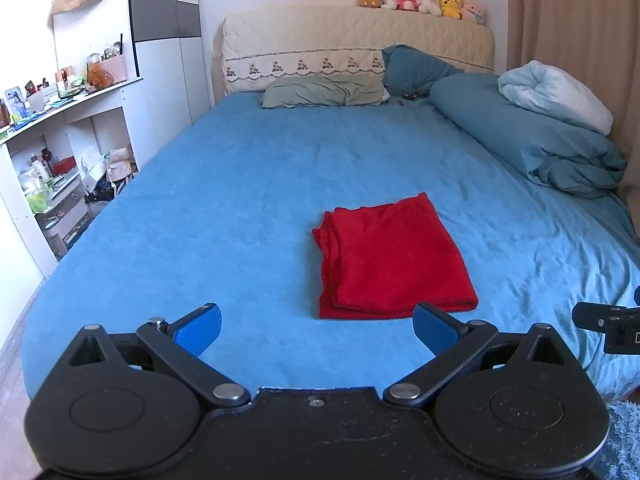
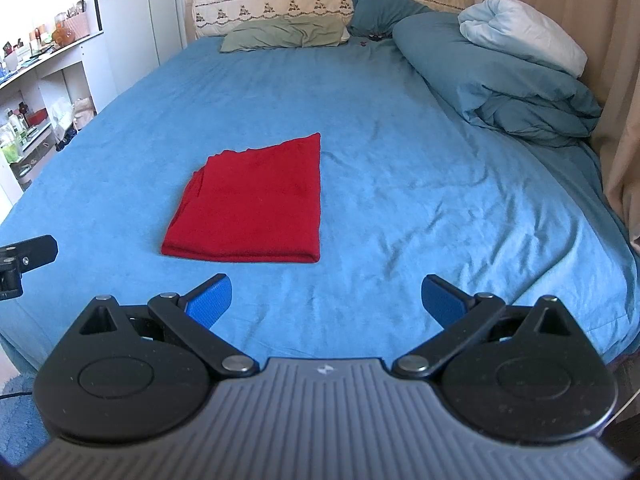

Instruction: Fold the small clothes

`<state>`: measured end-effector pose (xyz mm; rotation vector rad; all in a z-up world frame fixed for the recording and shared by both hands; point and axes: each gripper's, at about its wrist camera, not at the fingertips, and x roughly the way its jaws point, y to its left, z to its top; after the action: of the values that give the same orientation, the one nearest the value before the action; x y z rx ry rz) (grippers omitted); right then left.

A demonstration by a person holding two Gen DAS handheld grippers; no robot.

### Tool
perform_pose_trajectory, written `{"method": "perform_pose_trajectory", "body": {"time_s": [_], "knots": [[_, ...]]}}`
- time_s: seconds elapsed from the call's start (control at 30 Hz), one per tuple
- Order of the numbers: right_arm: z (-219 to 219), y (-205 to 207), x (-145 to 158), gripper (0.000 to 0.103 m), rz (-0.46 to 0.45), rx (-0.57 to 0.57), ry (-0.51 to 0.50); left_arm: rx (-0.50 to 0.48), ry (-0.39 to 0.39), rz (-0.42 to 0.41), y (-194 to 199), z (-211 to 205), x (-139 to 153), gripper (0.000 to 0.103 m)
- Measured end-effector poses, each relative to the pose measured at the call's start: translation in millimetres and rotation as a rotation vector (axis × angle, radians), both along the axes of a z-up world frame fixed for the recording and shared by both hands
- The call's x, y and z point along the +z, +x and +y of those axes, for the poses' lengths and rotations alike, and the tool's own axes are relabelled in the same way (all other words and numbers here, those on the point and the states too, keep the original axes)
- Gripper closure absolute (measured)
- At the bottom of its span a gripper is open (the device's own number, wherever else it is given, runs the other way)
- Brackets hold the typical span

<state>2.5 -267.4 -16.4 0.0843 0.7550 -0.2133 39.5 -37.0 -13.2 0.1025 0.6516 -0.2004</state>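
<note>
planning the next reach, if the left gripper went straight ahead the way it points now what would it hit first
Probably the red cloth: the open left gripper points at its near folded edge, with only bare blue sheet between. Depth is hard to judge.

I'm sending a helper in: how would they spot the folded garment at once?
Find the wide bed under its blue sheet. Near the foot edge, apart from the pillows and duvet, lies the red garment, folded flat into a rectangle, the only red thing on the bed.
</note>
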Motion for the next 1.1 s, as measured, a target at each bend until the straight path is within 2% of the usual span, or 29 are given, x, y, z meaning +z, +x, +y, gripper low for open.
{"method": "perform_pose_trajectory", "body": {"time_s": [1.1], "knots": [[-0.4,0.7,-0.1,0.0,0.0,0.0,0.002,0.008,0.002,-0.004,-0.2,2.4,1.1,0.0]]}}
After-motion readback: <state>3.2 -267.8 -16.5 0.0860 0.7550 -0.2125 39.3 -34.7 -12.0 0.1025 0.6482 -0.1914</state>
